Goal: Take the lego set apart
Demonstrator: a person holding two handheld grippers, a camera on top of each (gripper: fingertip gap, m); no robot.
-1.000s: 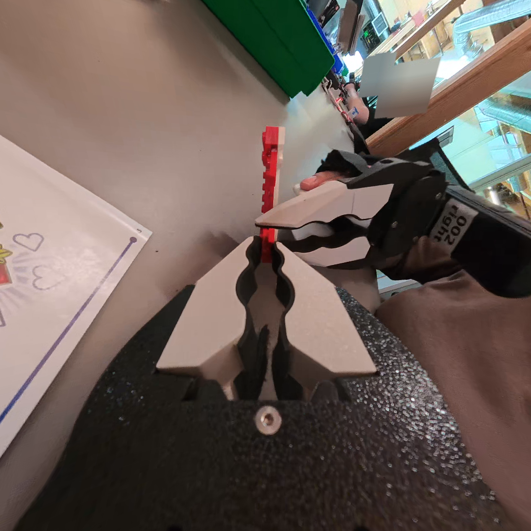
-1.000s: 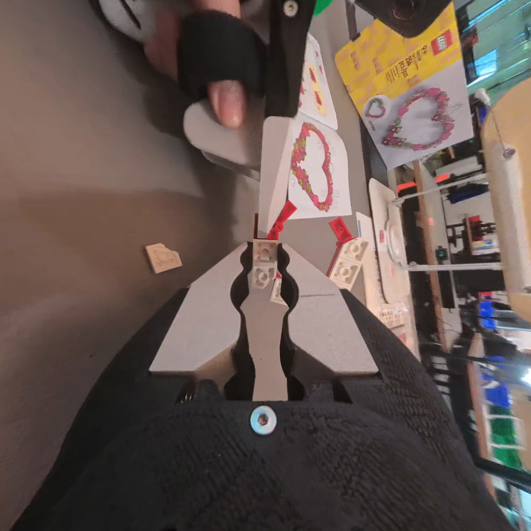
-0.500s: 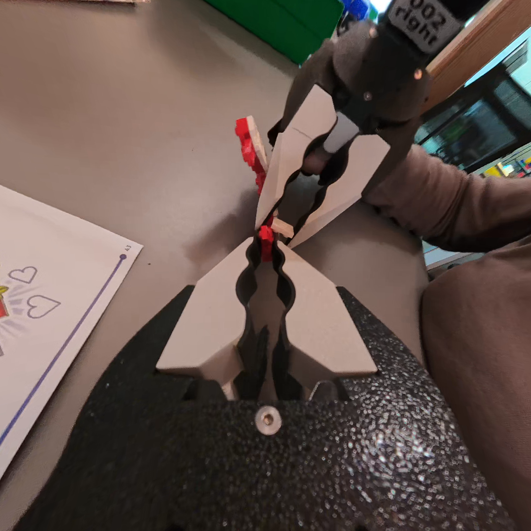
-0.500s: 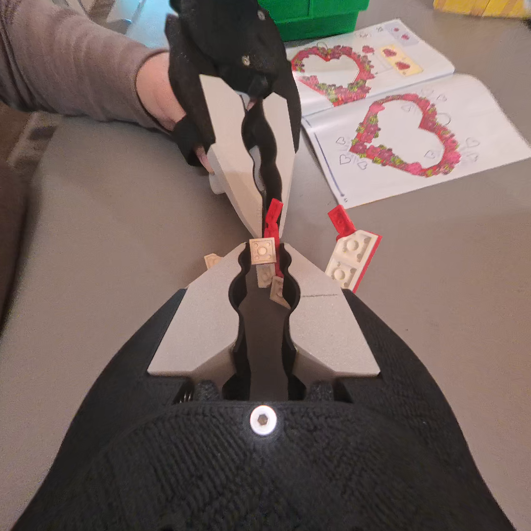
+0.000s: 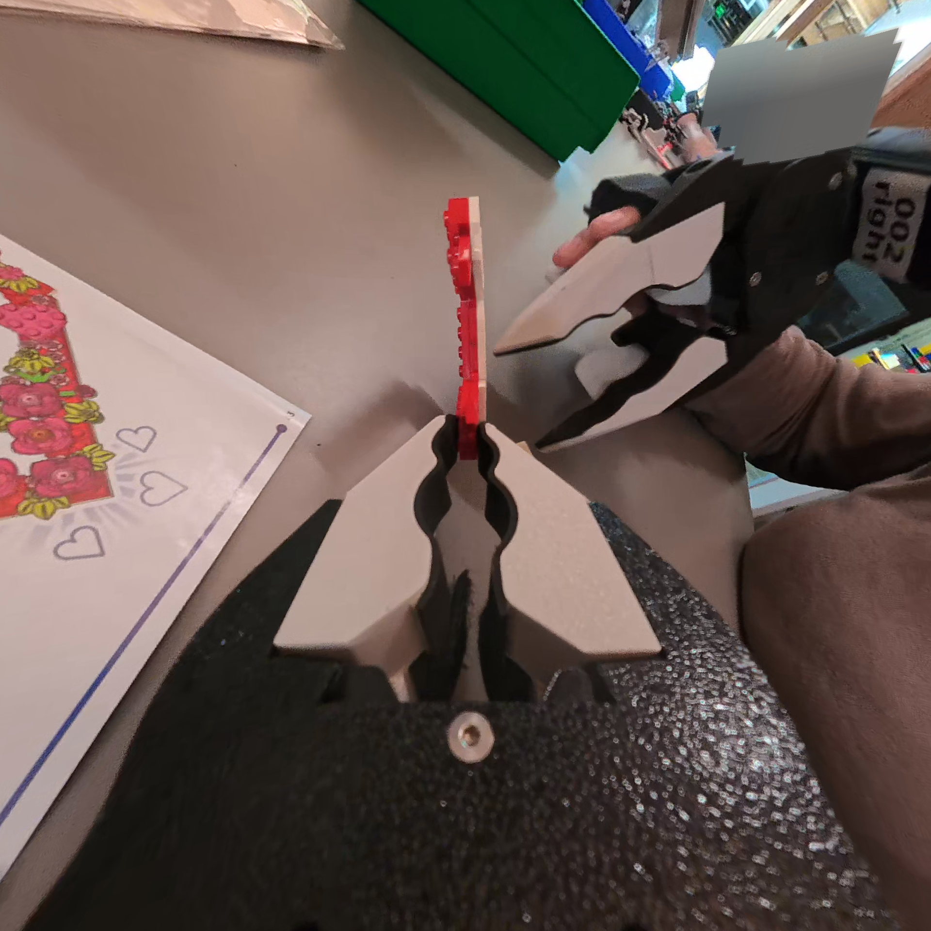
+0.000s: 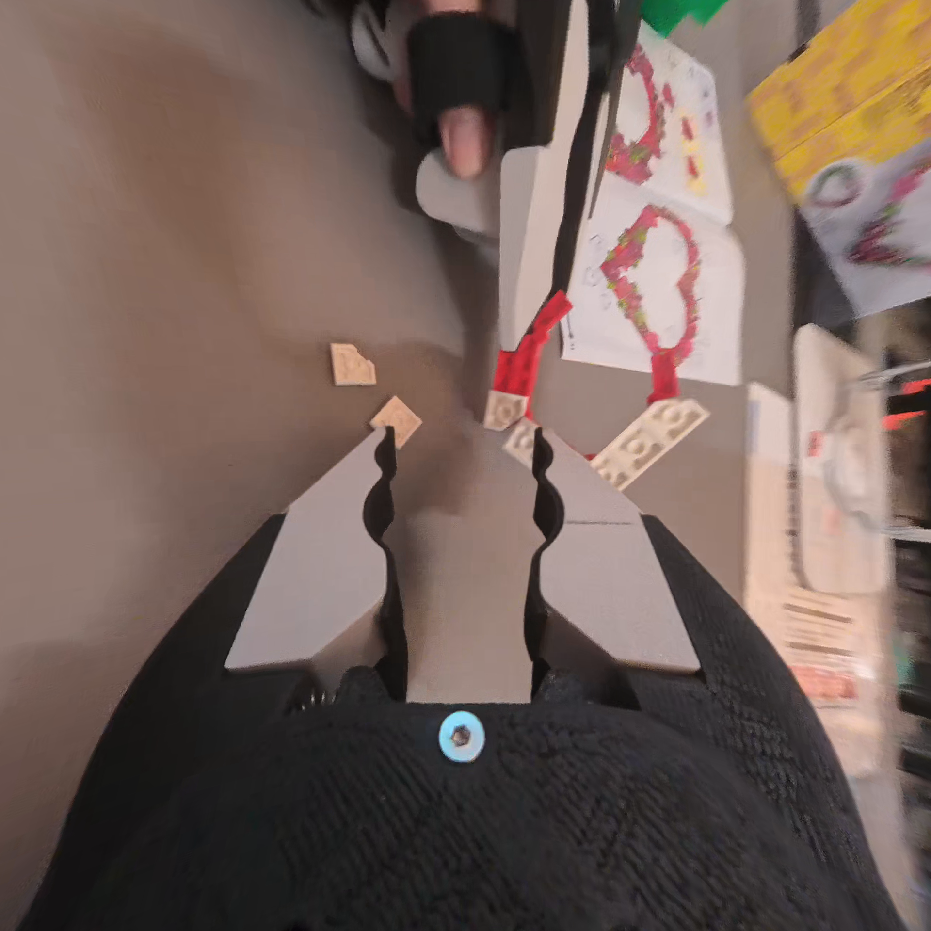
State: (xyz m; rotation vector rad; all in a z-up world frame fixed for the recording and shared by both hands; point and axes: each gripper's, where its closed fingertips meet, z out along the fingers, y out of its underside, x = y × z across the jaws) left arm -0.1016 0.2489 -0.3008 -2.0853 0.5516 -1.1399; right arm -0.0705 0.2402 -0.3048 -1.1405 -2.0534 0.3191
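Left wrist view: your left gripper [image 5: 466,436] pinches the red-and-cream lego strip [image 5: 469,322] upright; your right gripper [image 5: 519,398] jaws, clamped a moment ago, now gape wide, empty.

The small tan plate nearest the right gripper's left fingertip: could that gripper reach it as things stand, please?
Probably yes: the right gripper is open and empty, and the small tan plate lies uncovered on the table.
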